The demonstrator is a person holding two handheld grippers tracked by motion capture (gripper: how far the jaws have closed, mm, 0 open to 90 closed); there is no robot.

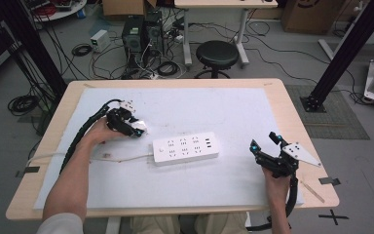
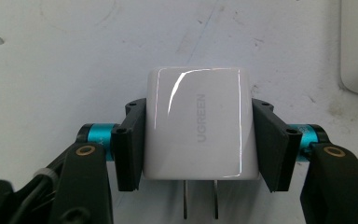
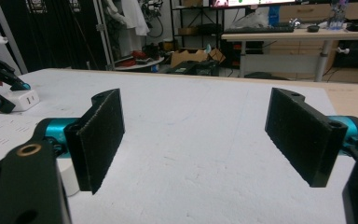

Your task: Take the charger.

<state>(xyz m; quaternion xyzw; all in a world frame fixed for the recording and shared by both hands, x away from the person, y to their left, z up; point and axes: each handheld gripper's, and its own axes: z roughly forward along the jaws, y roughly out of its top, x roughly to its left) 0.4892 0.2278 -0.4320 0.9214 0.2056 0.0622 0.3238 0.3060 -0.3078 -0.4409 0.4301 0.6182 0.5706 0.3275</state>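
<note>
A glossy white UGREEN plug-in charger (image 2: pixel 196 126) sits between the pads of my left gripper (image 2: pixel 198 142), which is shut on its two sides; its two metal prongs point back toward the camera. In the high view that left gripper (image 1: pixel 135 127) rests on the white mat left of a white power strip (image 1: pixel 186 147), the charger (image 1: pixel 140 127) at its tip. My right gripper (image 1: pixel 265 142) stands open at the mat's right side, nothing between its pads (image 3: pixel 101 138), which hover over bare mat (image 3: pixel 191 154).
The power strip's white cord (image 1: pixel 121 159) runs left across the mat toward the left forearm. The wooden table edge (image 1: pixel 175 82) frames the mat. Behind the table stand a black stool (image 1: pixel 216 54), computer towers and floor cables. A black frame post (image 1: pixel 343 53) rises at the right.
</note>
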